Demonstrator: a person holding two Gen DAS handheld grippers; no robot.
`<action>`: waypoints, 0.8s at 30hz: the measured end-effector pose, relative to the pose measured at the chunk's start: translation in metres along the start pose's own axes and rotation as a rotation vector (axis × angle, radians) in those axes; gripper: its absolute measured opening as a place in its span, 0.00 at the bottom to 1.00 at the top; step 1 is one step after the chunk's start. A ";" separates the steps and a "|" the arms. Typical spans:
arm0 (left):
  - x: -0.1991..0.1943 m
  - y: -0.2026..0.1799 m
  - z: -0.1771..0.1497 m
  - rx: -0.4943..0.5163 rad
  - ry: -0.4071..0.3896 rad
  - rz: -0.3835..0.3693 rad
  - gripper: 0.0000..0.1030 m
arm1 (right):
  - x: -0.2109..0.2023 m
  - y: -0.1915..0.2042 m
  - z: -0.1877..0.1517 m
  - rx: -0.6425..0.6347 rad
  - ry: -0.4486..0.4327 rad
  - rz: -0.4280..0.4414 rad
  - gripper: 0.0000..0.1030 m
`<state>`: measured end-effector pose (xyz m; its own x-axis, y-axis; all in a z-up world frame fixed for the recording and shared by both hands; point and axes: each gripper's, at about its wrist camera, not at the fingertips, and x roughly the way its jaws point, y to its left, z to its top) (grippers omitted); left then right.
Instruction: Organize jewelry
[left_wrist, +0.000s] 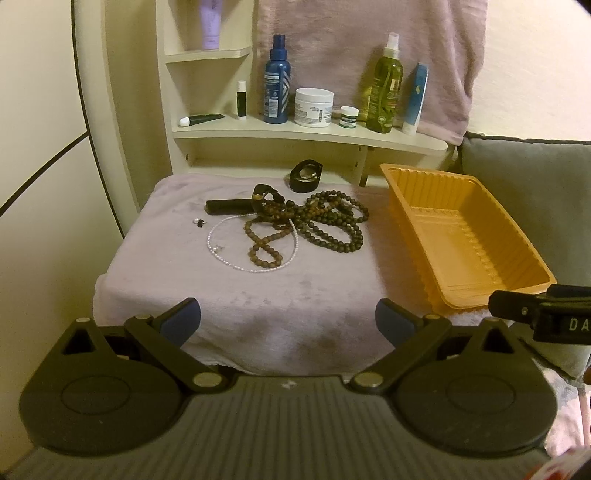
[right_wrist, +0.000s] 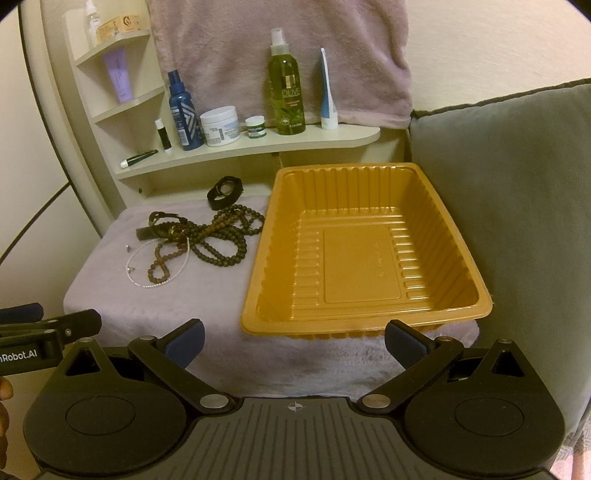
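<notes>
Both wrist views face the tray (left_wrist: 469, 236) together

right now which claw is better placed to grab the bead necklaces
Left. The left claw is open and faces the bead necklaces straight ahead, while the right claw is open in front of the empty orange tray.

I see the tray (right_wrist: 255, 295) on the bench (left_wrist: 258, 317), right side | beaded necklaces (left_wrist: 325, 221) heaped left of it, pearl strand (left_wrist: 221, 254) lying partly under them at their left; watch (left_wrist: 306, 175) behind the heap | shelf (left_wrist: 310, 138) behind the bench, bottles (left_wrist: 384, 88) and jars (left_wrist: 314, 108) standing on it
</notes>
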<state>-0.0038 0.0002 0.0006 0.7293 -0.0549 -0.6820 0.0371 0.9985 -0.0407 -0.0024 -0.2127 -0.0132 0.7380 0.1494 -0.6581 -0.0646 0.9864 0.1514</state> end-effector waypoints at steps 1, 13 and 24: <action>0.001 0.000 0.000 0.001 0.002 -0.003 0.97 | 0.000 0.000 0.000 0.000 -0.001 0.000 1.00; 0.001 -0.003 0.001 0.008 0.006 -0.012 0.97 | -0.001 0.001 0.001 0.000 0.000 0.001 1.00; 0.001 -0.003 0.001 0.006 0.008 -0.012 0.97 | -0.001 0.001 0.001 0.001 -0.001 0.001 1.00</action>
<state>-0.0022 -0.0033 0.0007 0.7235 -0.0672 -0.6870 0.0498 0.9977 -0.0452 -0.0025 -0.2116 -0.0120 0.7387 0.1501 -0.6571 -0.0645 0.9862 0.1527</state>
